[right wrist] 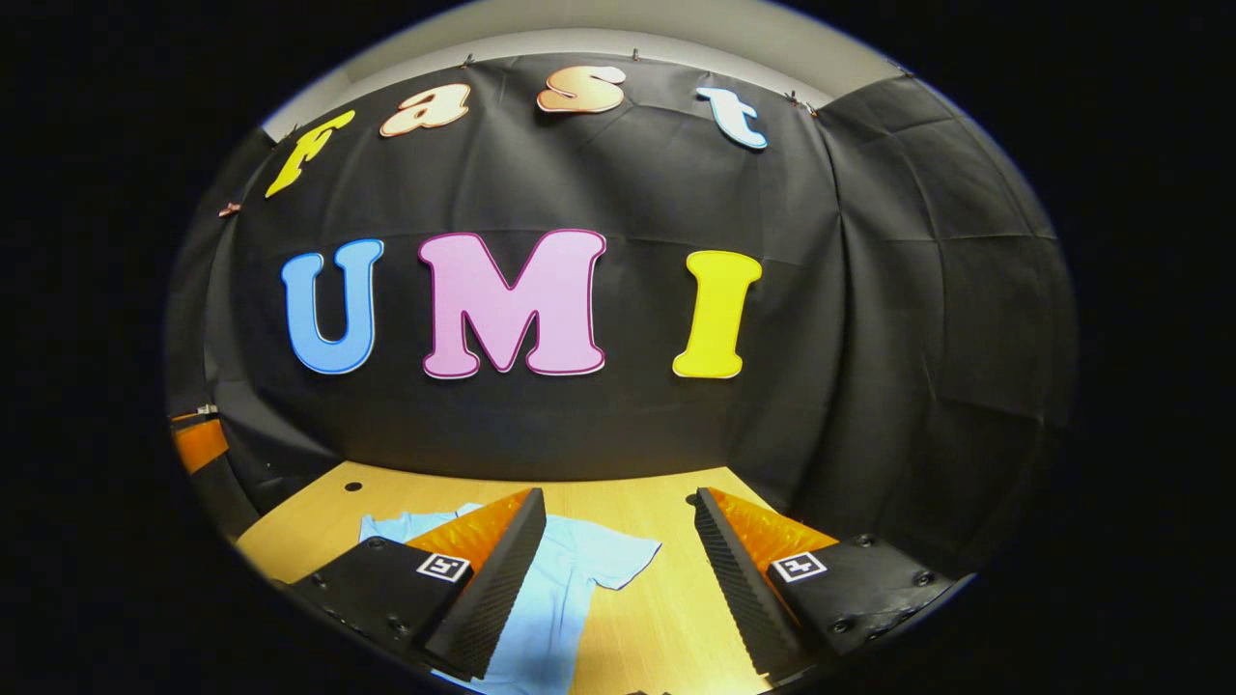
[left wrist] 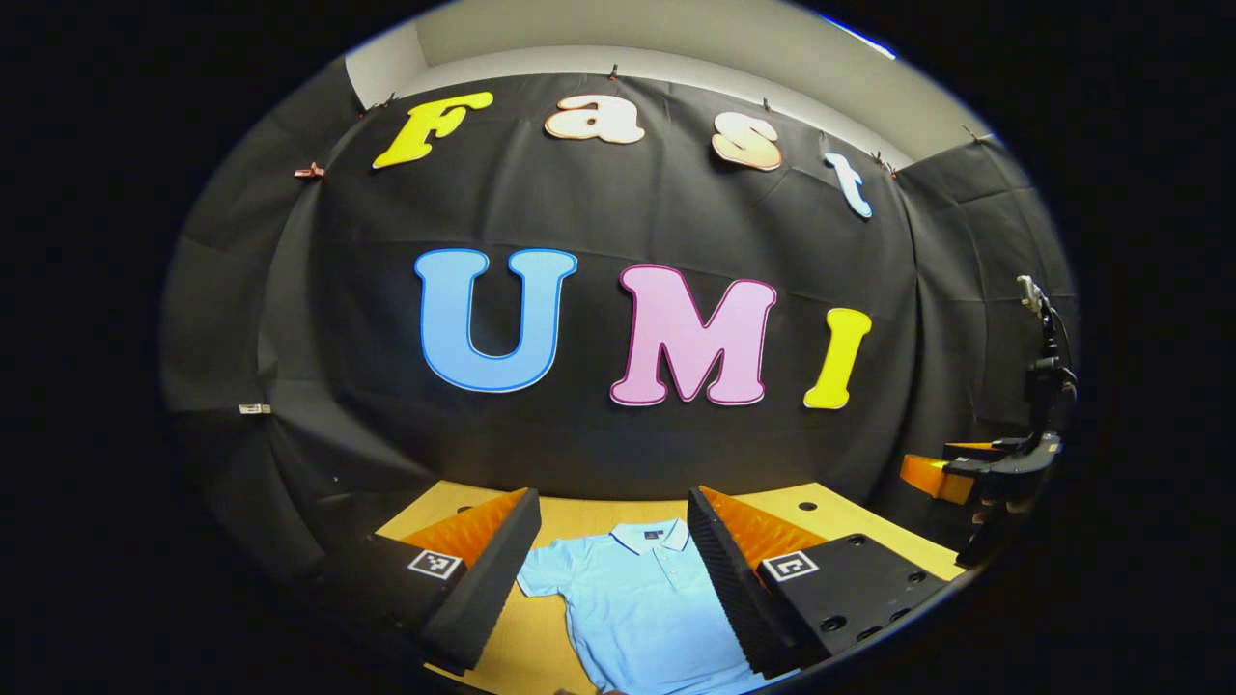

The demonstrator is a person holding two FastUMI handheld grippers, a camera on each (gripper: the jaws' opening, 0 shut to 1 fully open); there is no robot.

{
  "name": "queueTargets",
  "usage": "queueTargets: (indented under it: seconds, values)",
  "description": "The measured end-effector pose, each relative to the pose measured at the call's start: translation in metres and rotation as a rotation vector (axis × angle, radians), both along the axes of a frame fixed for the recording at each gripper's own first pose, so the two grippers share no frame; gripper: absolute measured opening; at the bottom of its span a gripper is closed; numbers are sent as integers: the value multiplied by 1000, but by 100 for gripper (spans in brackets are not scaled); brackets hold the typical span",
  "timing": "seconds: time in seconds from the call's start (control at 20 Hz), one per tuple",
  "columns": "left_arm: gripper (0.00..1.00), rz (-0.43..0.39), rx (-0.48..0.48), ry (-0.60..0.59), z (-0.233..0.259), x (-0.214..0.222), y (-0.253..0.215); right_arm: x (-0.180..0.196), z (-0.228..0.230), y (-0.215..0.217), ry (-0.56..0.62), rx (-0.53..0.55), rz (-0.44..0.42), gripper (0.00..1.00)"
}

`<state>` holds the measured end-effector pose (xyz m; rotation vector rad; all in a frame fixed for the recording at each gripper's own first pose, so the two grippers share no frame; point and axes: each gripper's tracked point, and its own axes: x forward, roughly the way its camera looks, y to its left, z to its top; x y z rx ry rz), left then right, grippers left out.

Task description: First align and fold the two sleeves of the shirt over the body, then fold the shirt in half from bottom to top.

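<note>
Shirt [left wrist: 632, 598] lies flat, collar toward wall, on bench [left wrist: 444, 502]; nothing folded yet. Left gripper [left wrist: 613, 569] hovers above shirt body, fingers spread wide, empty. Right gripper [right wrist: 618, 579] hovers over one sleeve [right wrist: 613, 560] side, fingers wide apart, empty. Other gripper body shows at 3 o'clock in left gripper view.

Step in hand, judged: approach sleeves. Pinch each sleeve at hem, lift low, lay toward centre line, keep cuffs level.

Bare bench at 5 o'clock in right gripper view gives room; wall close beyond collar.

Bare table [right wrist: 666, 598] beside shirt [right wrist: 570, 569]; wall [right wrist: 579, 434] seemingly close behind.
</note>
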<state>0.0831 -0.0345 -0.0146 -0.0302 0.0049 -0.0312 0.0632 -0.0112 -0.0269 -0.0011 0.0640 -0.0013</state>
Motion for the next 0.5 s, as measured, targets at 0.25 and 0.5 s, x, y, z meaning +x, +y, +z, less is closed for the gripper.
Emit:
queueTargets:
  seconds: [0.25,0.5]
  values:
    - [97,10,-2,37,-13,9,3,26,-8,-4,20,-26,0,97]
    - [97,78,4,65,-21,23,13,92,-38,-20,77,-86,1,97]
